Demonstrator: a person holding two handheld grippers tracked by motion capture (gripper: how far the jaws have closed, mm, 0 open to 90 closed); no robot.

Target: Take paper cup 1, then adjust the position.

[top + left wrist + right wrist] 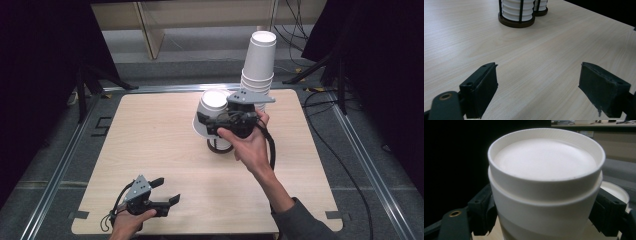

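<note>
Left gripper (165, 192): near left corner of the table (150, 150), held low over the wood by the person's left hand (127, 222); jaws apart, nothing between them, bare tabletop showing in the gap in the left gripper view.
Right hand (250, 145): reaches in from the near right, forearm in a grey sleeve (300, 222), holding the right gripper (207, 125) above the middle of the table.
Right gripper state: clamped on the white paper cups (210, 112), 1 jaw on each side of the wall.
Held cups: upside down, tilted, raised off the table; in the right gripper view 2 nested cups (544, 182) show, 1 rim stepped above the other.
Dark ring holder (220, 146): on the table just under the held cups; in the left gripper view it carries stacked white cups (516, 10) between upright black bars.
Tall cup stack (259, 62): far right of centre, upside down, rising well above the gripper; its base is hidden behind the gripper's grey plate (250, 98).
</note>
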